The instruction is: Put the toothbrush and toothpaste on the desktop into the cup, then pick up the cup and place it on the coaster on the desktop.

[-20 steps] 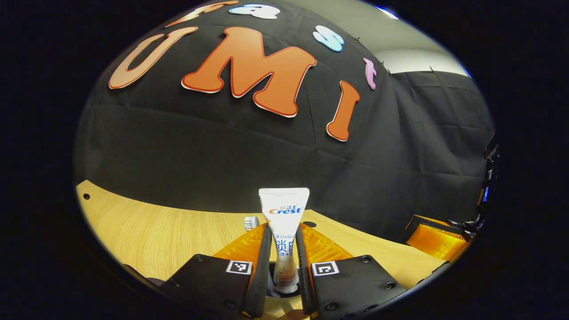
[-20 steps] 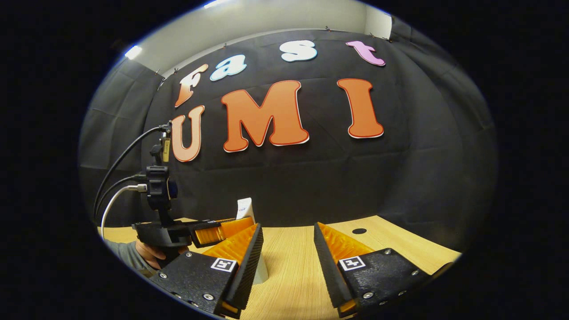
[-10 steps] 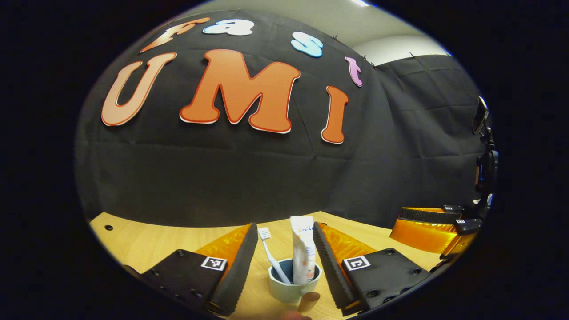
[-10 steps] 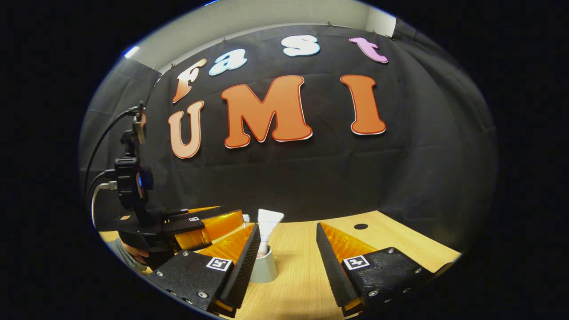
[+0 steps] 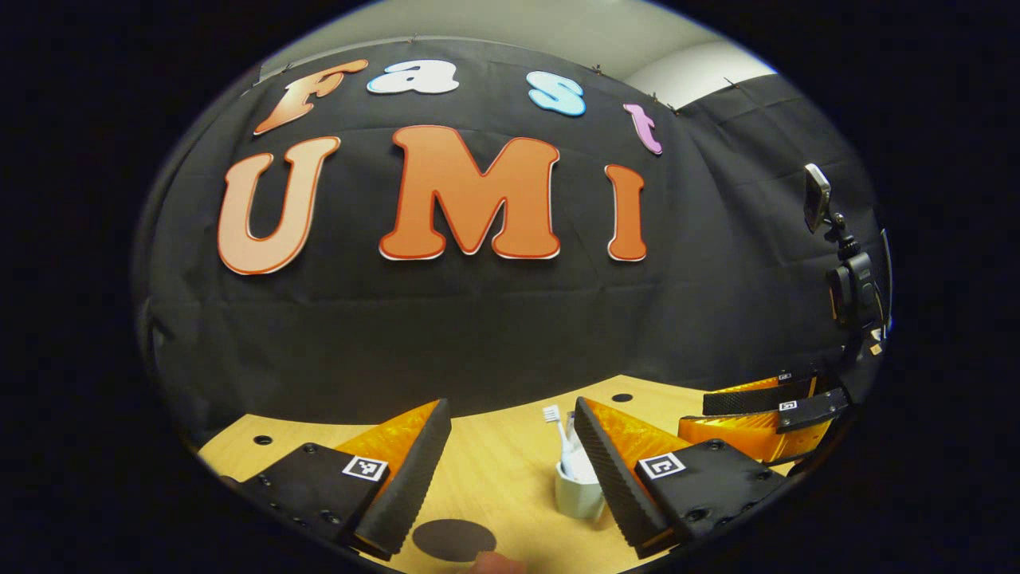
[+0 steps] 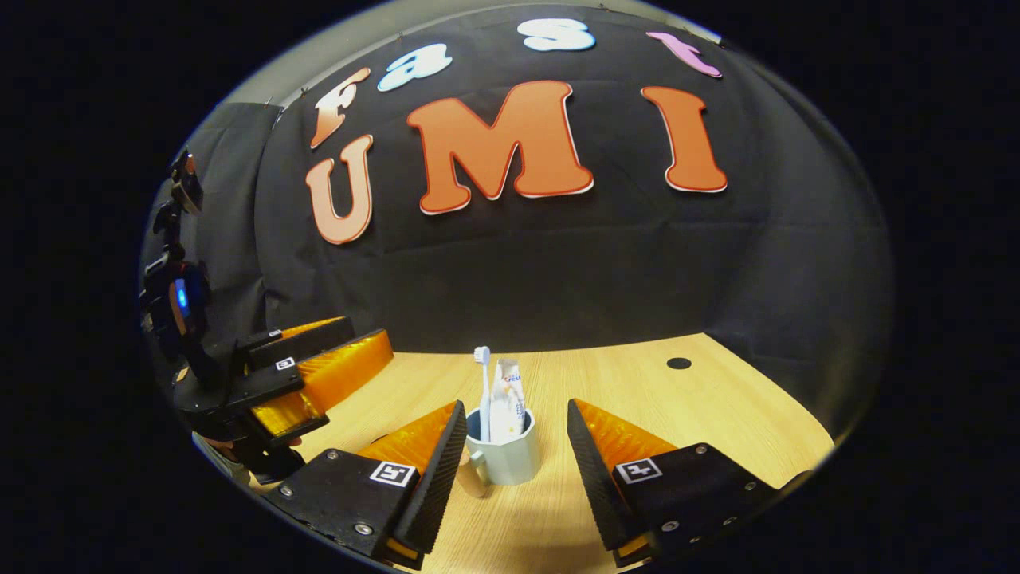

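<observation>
A pale cup (image 6: 504, 461) with a tan handle stands upright on the wooden desktop (image 6: 637, 399). A white toothbrush (image 6: 482, 375) and a toothpaste tube (image 6: 507, 399) stand in it. My right gripper (image 6: 515, 411) is open, with the cup just ahead between its fingers; neither finger presses on it. In the left gripper view the cup (image 5: 575, 496) stands to the right, partly hidden behind my right-hand finger, with the toothbrush (image 5: 553, 422) sticking out. My left gripper (image 5: 508, 422) is open and holds nothing. A dark round coaster (image 5: 453, 539) lies low between its fingers.
The left gripper (image 6: 319, 375), held by a hand, hangs left of the cup in the right gripper view. The right gripper (image 5: 765, 402) sits at the far right of the left gripper view. Small round holes (image 6: 679, 363) (image 5: 262, 439) mark the desktop. The black cloth wall closes the back.
My left gripper opened, left the toothpaste standing in the cup, and drew back to the left. My right gripper swung toward the cup, which now stands between its fingers.
</observation>
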The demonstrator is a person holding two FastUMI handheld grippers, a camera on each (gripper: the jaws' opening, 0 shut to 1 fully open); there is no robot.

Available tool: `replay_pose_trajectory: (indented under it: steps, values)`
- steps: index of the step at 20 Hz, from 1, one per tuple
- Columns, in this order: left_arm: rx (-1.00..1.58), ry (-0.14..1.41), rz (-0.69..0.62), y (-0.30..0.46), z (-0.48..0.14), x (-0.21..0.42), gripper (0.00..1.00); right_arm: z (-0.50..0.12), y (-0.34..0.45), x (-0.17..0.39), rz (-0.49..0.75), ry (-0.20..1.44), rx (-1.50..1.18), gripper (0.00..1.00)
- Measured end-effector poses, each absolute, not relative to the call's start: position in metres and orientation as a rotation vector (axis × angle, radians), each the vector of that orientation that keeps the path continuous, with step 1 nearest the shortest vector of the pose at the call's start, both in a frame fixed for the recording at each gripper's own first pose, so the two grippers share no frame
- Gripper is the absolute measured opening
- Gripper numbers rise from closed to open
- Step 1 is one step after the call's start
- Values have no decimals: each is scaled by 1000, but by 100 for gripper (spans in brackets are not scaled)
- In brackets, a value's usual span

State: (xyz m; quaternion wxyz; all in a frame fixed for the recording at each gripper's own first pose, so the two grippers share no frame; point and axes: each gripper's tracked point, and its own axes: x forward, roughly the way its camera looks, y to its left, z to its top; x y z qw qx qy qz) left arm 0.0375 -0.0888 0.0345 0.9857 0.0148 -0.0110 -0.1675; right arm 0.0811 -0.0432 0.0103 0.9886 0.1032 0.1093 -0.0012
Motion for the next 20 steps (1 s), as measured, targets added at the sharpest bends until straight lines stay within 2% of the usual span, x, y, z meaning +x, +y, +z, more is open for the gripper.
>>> replay_pose_trajectory:
  steps: [2, 4, 5, 10, 20]
  values:
    - [41, -14, -307, -75, 32, 32, 100, 4, -34, 86, 9, 278, 200, 76]
    - [63, -19, -268, -59, 31, 27, 96, -5, -24, 93, 13, 347, 186, 77]
    - [64, -21, -252, -52, 30, 24, 100, -10, -21, 96, 10, 386, 183, 77]
    - [59, -14, -189, -20, 23, 11, 100, -31, -5, 103, -6, 565, 222, 77]
    - [28, -17, -130, 22, 13, -8, 99, -67, 0, 106, -48, 785, 260, 78]
